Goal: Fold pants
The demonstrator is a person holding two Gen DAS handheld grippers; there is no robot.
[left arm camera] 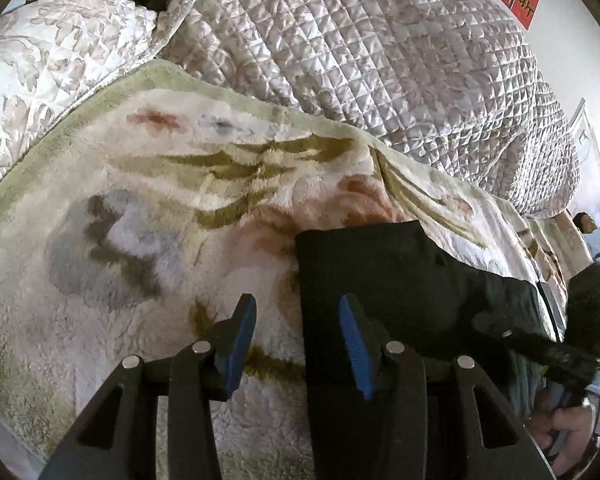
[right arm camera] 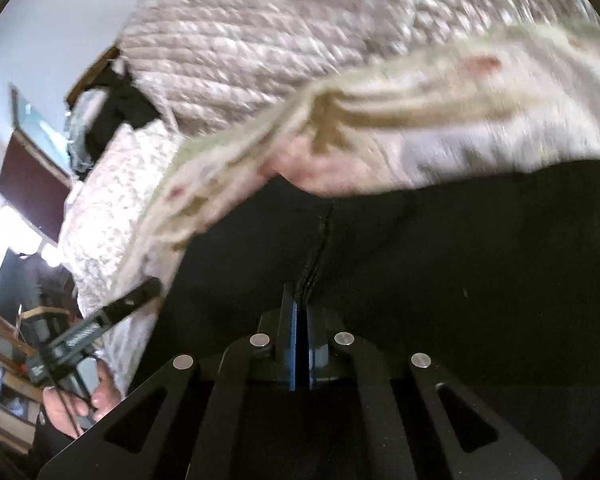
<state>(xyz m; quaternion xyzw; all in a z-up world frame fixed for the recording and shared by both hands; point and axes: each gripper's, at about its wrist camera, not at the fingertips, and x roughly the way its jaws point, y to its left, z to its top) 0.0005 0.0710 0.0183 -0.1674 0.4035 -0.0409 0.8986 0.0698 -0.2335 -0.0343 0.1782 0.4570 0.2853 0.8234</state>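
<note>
Black pants (left arm camera: 380,280) lie under the parted left tongs (left arm camera: 300,336); right tongs (right arm camera: 300,320) are pressed together over them.

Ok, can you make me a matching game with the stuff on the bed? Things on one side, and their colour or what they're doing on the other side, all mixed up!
Things:
1. pants
2. fluffy blanket
3. left gripper
4. right gripper

Colours or states:
A. jaws open, blue pads apart
B. black, lying on the blanket
C. jaws shut at the pants' fabric
D. cream with green leaves and pink flowers

Right pairs: 1-B, 2-D, 3-A, 4-C
</note>
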